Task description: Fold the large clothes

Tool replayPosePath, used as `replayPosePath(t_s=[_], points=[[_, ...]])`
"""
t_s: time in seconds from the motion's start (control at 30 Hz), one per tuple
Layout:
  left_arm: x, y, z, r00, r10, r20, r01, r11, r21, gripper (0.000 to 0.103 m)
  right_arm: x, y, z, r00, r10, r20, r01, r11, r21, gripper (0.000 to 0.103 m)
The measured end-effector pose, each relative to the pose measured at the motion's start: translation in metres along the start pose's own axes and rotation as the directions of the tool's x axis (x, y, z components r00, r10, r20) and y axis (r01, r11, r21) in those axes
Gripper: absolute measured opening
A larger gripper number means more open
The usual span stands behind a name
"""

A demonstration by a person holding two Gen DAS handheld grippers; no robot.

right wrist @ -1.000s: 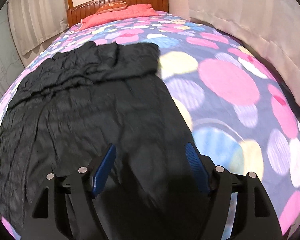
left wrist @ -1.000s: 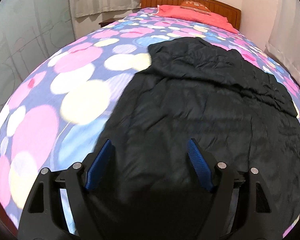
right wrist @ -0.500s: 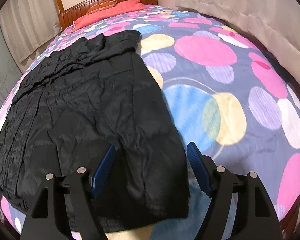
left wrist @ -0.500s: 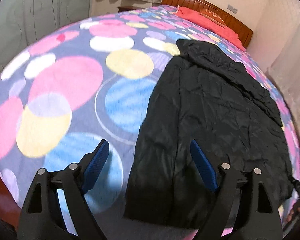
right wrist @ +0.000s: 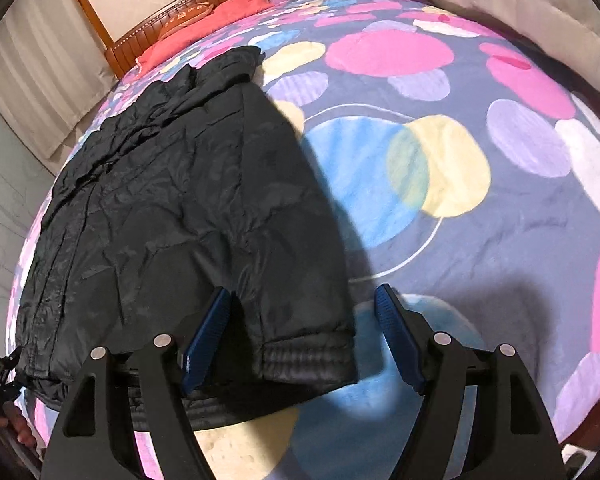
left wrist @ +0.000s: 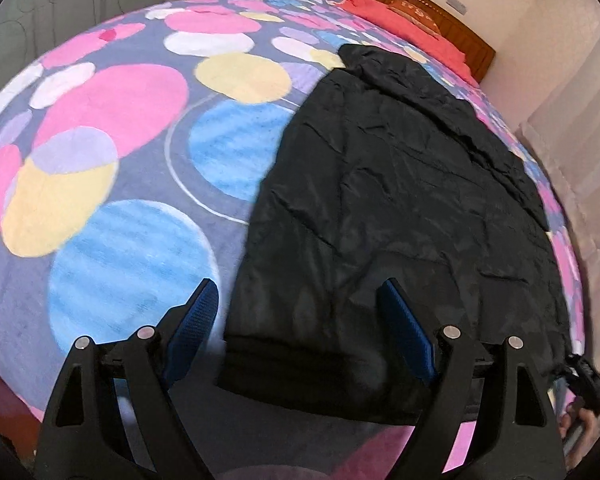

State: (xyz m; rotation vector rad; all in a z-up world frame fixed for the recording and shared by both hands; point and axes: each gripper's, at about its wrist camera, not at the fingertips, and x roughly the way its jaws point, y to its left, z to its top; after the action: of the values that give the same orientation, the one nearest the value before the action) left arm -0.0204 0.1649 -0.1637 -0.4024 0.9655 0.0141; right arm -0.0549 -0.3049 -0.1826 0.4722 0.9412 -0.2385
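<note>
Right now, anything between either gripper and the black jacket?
Nothing visible. Left gripper and right gripper both hover open over the near hem of the black jacket, which lies flat on the bedspread.

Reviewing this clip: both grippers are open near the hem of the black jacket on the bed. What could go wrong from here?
1. The black jacket looks layered at the ribbed hem; the right gripper might pinch only the top layer.
2. The left gripper sits at the jacket's corner, so its open jaws could also catch the bedspread.
3. The fabric looks slick and wrinkled, so it may slip or fold unevenly.
</note>
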Motion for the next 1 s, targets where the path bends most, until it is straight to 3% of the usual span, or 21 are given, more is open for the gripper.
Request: replayPosePath(t_s=[0.13, 0.43, 0.57, 0.7, 0.8, 0.9, 0.97, 1.0], points=[[0.003, -0.006, -0.004, 1.000, 0.003, -0.008, -0.003, 1.000, 0.001, 0.073, 0.000, 0.008, -0.002, 1.000, 0.027, -0.002, -0.027, 0.999, -0.017, 0.052], [0.000, -0.004, -0.005, 1.000, 0.010, 0.003, -0.010, 1.000, -0.010, 0.046, -0.003, 0.015, -0.005, 0.999, 0.046, 0.012, -0.045, 0.999, -0.027, 0.033], [-0.001, -0.006, -0.006, 1.000, 0.015, 0.003, -0.015, 1.000, -0.002, 0.047, -0.002, 0.015, -0.005, 0.999, 0.046, 0.013, -0.046, 0.999, -0.029, 0.033], [-0.001, -0.005, -0.007, 1.000, -0.012, -0.013, 0.011, 1.000, -0.019, 0.069, -0.003, 0.013, -0.005, 0.998, 0.054, 0.016, -0.054, 0.998, -0.016, 0.037], [-0.002, -0.006, -0.010, 0.999, -0.019, -0.026, 0.019, 1.000, -0.008, 0.073, -0.003, 0.008, -0.005, 0.998, 0.054, 0.018, -0.054, 0.998, 0.009, 0.044], [-0.002, -0.008, -0.013, 0.999, -0.037, -0.030, 0.036, 0.999, -0.010, 0.070, 0.000, 0.005, -0.006, 0.997, 0.072, 0.012, -0.072, 0.997, 0.041, 0.046], [-0.003, -0.009, -0.015, 0.999, -0.034, -0.022, 0.033, 0.999, -0.014, 0.059, -0.001, 0.007, -0.006, 0.997, 0.076, 0.007, -0.076, 0.997, 0.026, 0.047], [-0.005, -0.009, -0.015, 0.999, -0.037, -0.016, 0.037, 0.999, -0.014, 0.049, -0.002, 0.011, -0.006, 0.997, 0.074, 0.009, -0.074, 0.997, 0.007, 0.045]])
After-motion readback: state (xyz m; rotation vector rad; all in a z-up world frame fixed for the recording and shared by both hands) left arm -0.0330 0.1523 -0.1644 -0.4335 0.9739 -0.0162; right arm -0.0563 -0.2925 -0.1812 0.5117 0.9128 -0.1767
